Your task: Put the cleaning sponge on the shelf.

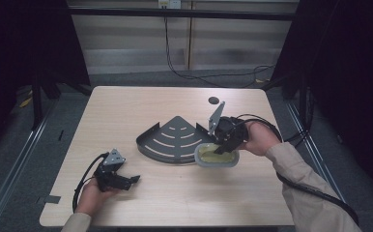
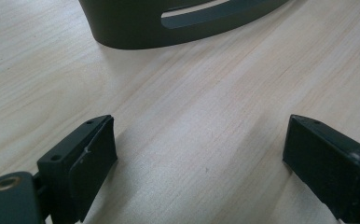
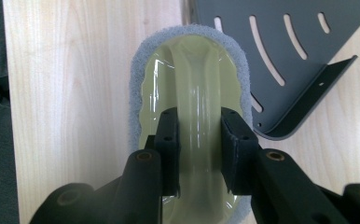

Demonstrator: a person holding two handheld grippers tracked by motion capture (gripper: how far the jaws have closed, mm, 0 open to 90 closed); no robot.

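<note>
between right jaws — pale-yellow grey-edged scrubber (image 3: 194,93)

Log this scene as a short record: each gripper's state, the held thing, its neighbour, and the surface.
right gripper: shut on the handle of the scrubbing pad
scrubbing pad: pale yellow-green plastic top with arched handle, grey abrasive rim, on the table
left gripper: open, holds nothing, low over bare wood
corner shelf: dark grey metal, fan-shaped with curved slots, beside the pad
table: light wood
</note>
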